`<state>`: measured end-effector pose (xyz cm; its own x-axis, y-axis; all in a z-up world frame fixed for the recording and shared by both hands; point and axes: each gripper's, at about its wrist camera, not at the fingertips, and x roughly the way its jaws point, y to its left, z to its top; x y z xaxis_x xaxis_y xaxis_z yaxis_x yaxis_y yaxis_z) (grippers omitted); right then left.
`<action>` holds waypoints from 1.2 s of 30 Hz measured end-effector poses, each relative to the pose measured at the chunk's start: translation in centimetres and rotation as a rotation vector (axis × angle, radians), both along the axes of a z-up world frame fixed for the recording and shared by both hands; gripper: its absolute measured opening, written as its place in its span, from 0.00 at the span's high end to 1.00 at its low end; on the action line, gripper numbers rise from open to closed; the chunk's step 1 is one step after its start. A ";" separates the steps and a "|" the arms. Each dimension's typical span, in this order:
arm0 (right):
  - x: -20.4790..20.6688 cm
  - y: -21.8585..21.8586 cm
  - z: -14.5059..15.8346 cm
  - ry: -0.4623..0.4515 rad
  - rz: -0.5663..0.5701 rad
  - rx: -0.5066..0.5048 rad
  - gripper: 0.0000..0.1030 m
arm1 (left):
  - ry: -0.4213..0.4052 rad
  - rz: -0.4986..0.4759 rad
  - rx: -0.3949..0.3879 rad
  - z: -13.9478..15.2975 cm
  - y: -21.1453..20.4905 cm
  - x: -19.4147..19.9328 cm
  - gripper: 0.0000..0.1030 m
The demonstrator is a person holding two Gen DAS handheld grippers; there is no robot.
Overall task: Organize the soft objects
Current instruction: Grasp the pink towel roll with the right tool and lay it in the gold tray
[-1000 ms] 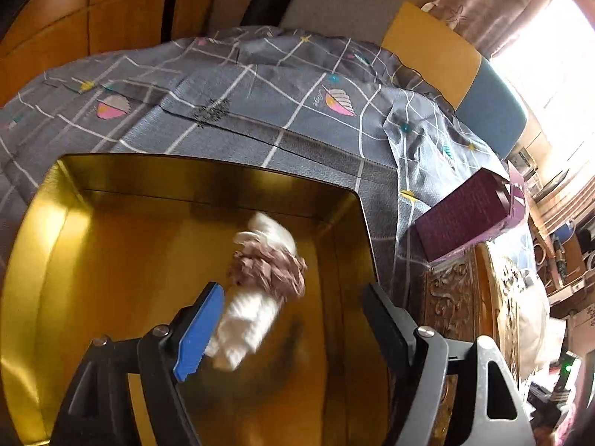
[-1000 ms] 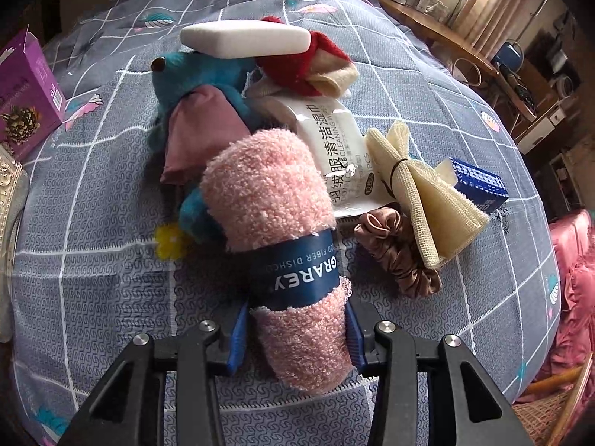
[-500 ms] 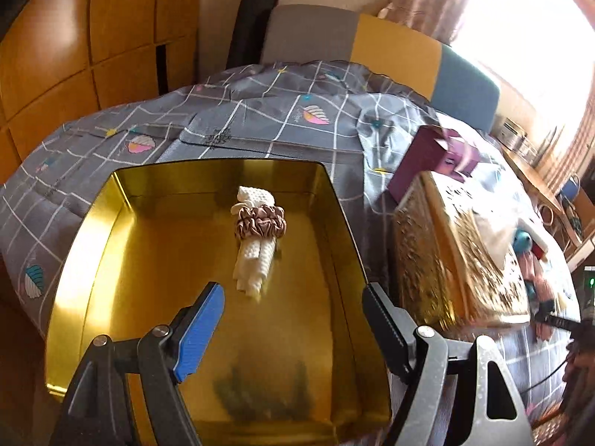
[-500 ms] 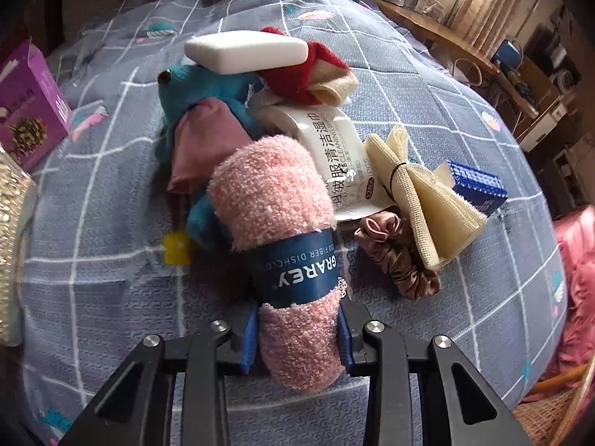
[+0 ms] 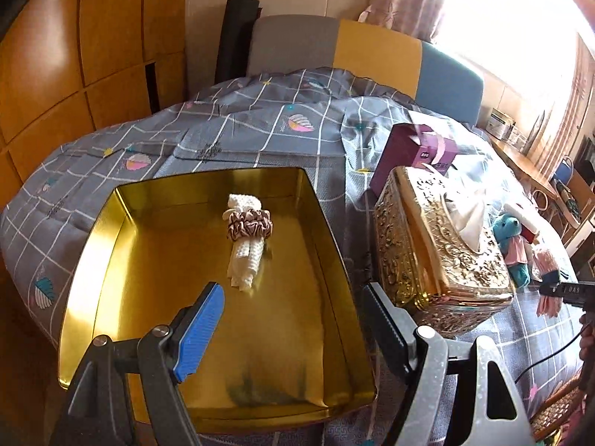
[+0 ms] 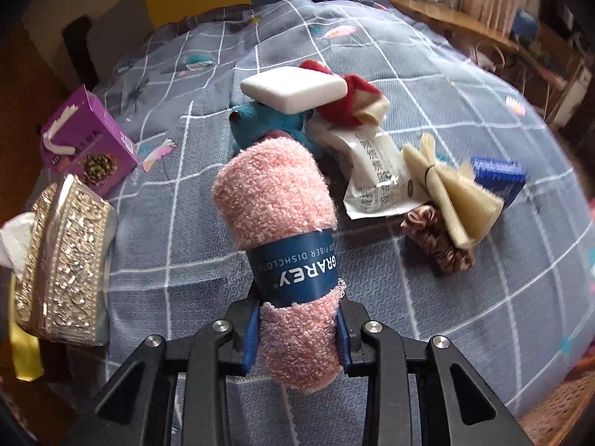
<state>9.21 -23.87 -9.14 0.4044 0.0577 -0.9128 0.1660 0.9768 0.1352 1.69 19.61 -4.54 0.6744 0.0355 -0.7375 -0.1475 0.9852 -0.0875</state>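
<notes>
Left wrist view shows the gold rectangular metal tin on the grey checked bedspread, holding one soft item so far: a cream waffle cloth rolled inside a pink satin scrunchie. The left gripper hangs over the tin with its jaws wide and nothing between them. On the right wrist view, the right gripper is clamped on a rolled fluffy pink dishcloth with a blue paper band, raised clear of the bedspread. Most of the sorting remains: a blue plush toy, a red and beige cloth, a tied cream cloth bundle and a second satin scrunchie lie in a pile. An ornate gold tissue box stands between pile and tin.
</notes>
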 end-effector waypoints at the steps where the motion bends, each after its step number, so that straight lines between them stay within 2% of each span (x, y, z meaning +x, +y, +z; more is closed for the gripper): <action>1: -0.1 0.1 0.3 -0.007 -0.001 0.020 0.68 | -0.003 -0.004 0.005 0.1 -0.1 -0.1 0.24; 7: 0.7 1.7 3.5 -0.089 0.023 0.053 0.68 | -0.011 -0.021 0.001 0.4 -0.3 -0.5 0.24; 18: 9.3 8.7 8.0 -0.144 0.120 0.061 0.68 | -0.003 -0.046 -0.011 -0.1 -0.5 -1.1 0.24; 23: 11.5 14.9 10.9 -0.217 0.271 0.083 0.68 | -0.008 -0.040 -0.010 0.0 -0.2 -1.2 0.24; 26: 10.7 20.1 12.7 -0.272 0.436 0.124 0.68 | -0.004 -0.026 -0.013 -0.1 0.4 -1.5 0.24; 29: 8.6 24.7 13.3 -0.282 0.585 0.162 0.68 | -0.002 0.000 -0.012 -0.2 1.4 -1.8 0.24; 32: 6.0 29.0 12.2 -0.240 0.683 0.181 0.68 | -0.003 0.042 -0.015 -0.3 2.7 -2.3 0.24; 36: 3.4 32.4 9.8 -0.160 0.744 0.222 0.68 | 0.004 0.110 -0.023 -0.4 5.0 -3.1 0.24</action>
<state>12.61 8.51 0.71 0.3137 0.5382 -0.7822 -0.5580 0.7711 0.3067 -1.41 24.60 -4.91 0.6645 0.0923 -0.7416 -0.2553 0.9607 -0.1092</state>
